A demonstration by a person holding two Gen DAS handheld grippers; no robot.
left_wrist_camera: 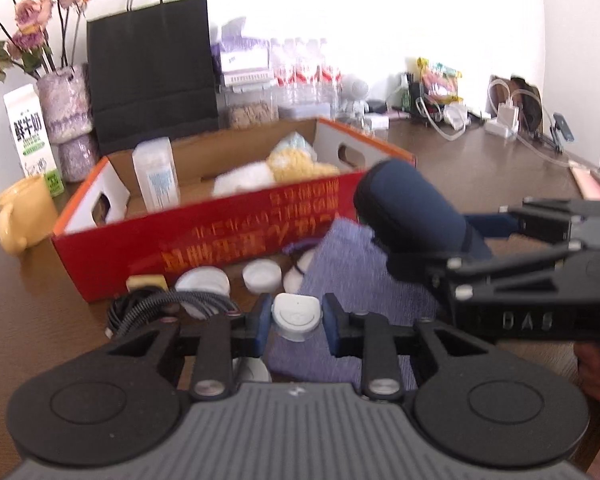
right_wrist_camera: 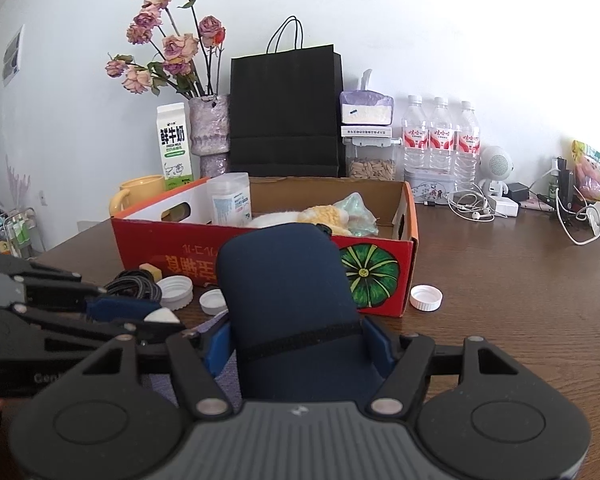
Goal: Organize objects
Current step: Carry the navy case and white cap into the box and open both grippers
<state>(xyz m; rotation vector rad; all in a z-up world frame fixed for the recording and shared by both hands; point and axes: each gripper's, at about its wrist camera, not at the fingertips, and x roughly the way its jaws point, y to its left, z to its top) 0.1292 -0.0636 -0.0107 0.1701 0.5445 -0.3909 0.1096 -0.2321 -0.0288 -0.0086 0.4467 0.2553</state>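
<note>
Three water bottles [right_wrist_camera: 442, 136], three loose white caps [right_wrist_camera: 426, 297], one box [right_wrist_camera: 380, 276].

Left wrist view: mounted low behind the left gripper [left_wrist_camera: 296, 320], facing forward and slightly down across the brown table [left_wrist_camera: 480, 168], very near the clutter in front of the red box [left_wrist_camera: 204, 236]; right gripper [left_wrist_camera: 440, 256] entering from the right. Right wrist view: set behind the right gripper [right_wrist_camera: 296, 340], a little further right, facing the same far wall; left gripper [right_wrist_camera: 156, 316] entering from the left. Shared by both: red box, black paper bag [right_wrist_camera: 286, 112], milk carton [right_wrist_camera: 174, 146], dried flowers [right_wrist_camera: 172, 44], water bottles [right_wrist_camera: 442, 136] and white caps [right_wrist_camera: 176, 292] near the box.
</note>
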